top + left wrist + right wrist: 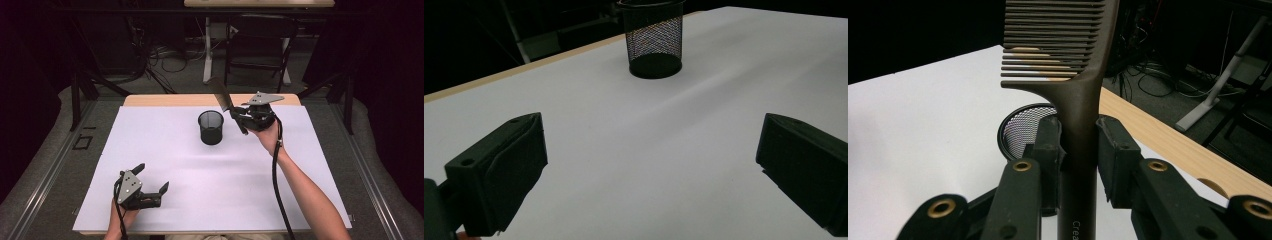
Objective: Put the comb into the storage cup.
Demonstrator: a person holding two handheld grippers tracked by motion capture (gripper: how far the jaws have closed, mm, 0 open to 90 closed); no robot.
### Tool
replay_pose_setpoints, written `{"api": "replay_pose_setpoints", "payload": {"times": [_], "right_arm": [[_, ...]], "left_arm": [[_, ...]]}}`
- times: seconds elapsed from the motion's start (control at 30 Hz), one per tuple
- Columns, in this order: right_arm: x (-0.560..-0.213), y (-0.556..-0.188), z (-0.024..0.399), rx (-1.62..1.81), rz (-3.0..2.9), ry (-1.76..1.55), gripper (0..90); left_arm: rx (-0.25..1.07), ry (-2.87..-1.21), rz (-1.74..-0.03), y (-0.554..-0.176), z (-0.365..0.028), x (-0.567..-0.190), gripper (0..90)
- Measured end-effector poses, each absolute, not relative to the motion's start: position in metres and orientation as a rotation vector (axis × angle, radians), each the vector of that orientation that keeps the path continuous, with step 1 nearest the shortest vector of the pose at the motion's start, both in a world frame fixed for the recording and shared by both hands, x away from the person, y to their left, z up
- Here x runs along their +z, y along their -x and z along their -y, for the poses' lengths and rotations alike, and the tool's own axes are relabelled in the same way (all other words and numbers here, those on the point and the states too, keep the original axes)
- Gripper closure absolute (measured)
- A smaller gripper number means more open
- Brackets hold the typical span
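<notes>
- The left gripper (150, 186) rests low over the near left of the white sheet (165, 150), jaws spread wide with nothing between them. In the left gripper view the two black fingers (499, 170) stand far apart over bare sheet, with the cup (655, 42) well ahead. It has no part in this step and would do best to stay clear of the cup.
- The cup (211, 127), a black mesh pot, stands upright toward the far middle of the sheet, apart from both grippers. Nothing steadies it and it looks light, so a knock on the rim could tip or slide it.
- The comb (222, 99) is in the air just right of the cup, teeth end up and tilted away, its handle slanting down past the clamp. In the right gripper view the comb (1068, 60) runs straight up between the fingers, with the cup's mouth (1023, 127) behind and below.
- The right gripper (240, 117) is clamped on the comb's handle, held up beside the cup.
- Judged from this, the step is dropping the comb into the cup. The handle's lower end should be brought over the middle of the mouth, the comb turned closer to upright, lowered until the handle is well inside, and only then released.
</notes>
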State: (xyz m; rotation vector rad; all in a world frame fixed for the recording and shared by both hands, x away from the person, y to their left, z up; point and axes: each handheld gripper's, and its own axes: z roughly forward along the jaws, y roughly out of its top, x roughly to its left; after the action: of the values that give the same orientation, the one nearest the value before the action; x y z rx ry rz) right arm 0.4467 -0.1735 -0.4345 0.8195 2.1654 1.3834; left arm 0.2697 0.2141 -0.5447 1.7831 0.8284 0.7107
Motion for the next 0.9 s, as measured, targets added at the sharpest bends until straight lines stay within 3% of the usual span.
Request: {"api": "replay_pose_setpoints", "payload": {"times": [0.9], "right_arm": [[-0.422, -0.452, 0.157, 1.457, -2.089, -0.816, 73.0]], "left_arm": [[0.71, -1.782, -0.828, -0.269, -0.214, -0.544, 0.0]]}}
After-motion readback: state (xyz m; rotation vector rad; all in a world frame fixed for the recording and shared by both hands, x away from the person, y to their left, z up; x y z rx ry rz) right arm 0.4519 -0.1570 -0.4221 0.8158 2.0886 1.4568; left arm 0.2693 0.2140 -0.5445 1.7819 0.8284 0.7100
